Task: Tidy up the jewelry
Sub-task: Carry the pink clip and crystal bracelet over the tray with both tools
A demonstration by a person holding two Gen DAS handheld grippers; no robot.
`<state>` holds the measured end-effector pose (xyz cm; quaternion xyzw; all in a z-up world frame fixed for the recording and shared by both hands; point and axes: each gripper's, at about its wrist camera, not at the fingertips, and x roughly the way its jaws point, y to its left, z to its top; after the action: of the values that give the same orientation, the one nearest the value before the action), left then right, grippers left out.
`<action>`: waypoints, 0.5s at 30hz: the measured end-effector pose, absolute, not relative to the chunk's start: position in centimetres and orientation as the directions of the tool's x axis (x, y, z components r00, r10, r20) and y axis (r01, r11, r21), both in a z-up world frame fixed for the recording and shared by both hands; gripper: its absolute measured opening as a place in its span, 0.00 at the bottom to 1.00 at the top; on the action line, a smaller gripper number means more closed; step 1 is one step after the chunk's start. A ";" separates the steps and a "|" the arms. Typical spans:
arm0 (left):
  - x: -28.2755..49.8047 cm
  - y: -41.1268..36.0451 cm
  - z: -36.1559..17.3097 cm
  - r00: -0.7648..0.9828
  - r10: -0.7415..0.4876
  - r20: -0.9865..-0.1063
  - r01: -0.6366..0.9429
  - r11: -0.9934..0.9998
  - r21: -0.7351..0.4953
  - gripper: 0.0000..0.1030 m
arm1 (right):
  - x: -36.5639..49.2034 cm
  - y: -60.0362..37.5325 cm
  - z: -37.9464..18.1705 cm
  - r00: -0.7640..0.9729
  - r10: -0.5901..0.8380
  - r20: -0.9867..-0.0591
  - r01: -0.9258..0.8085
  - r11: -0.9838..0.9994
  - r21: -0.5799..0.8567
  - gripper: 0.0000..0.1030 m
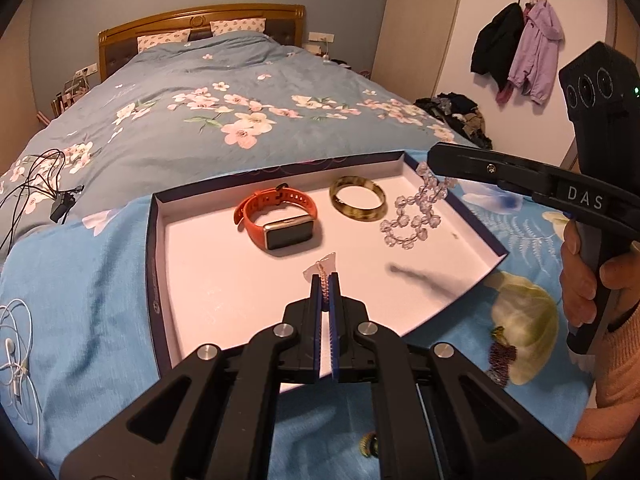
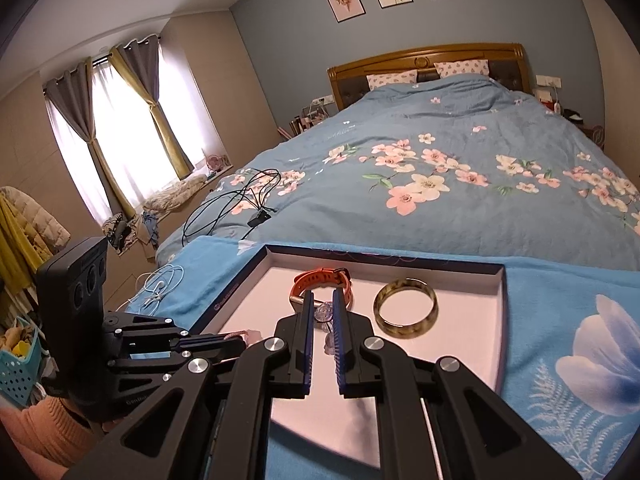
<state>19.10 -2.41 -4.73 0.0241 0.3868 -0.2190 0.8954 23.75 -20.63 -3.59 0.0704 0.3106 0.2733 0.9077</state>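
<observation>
Jewelry lies in a shallow white-lined tray (image 1: 160, 272) on a blue cloth (image 1: 80, 300) at the foot of the bed (image 1: 240, 92): an orange watch (image 1: 276, 220) near the middle, and a mottled bangle (image 1: 358, 199) just beside it on the right. The left hand-held gripper (image 1: 326, 276) is clenched on a thin pink beaded strand (image 1: 321, 270) in a clear wrapper, held over the tray's near part. The right hand-held gripper (image 2: 322, 312) is clamped on a string of clear crystal beads (image 1: 416, 212), which hangs from its tips down to the tray floor near the right wall. A hand (image 1: 584, 276) grips the right handle. Black cables (image 1: 36, 188) lie on the quilt, white earphones (image 1: 16, 356) on the cloth.
</observation>
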 end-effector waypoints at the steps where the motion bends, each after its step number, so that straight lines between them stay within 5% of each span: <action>1: 19.5 -2.5 -4.9 0.603 -0.370 -0.707 0.410 0.904 -0.123 0.03 | 24.0 -20.4 -3.8 0.656 0.538 -0.528 -0.449 0.842 0.300 0.07; 15: 22.2 -3.4 -6.8 0.583 -0.320 -0.747 0.390 0.917 -0.089 0.03 | 26.9 -21.0 -6.5 0.641 0.500 -0.583 -0.368 0.866 0.339 0.07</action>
<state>22.22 -3.35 -6.82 0.0424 0.4106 -0.1998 0.8887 26.93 -21.01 -6.46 0.0949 0.3489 0.2409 0.9007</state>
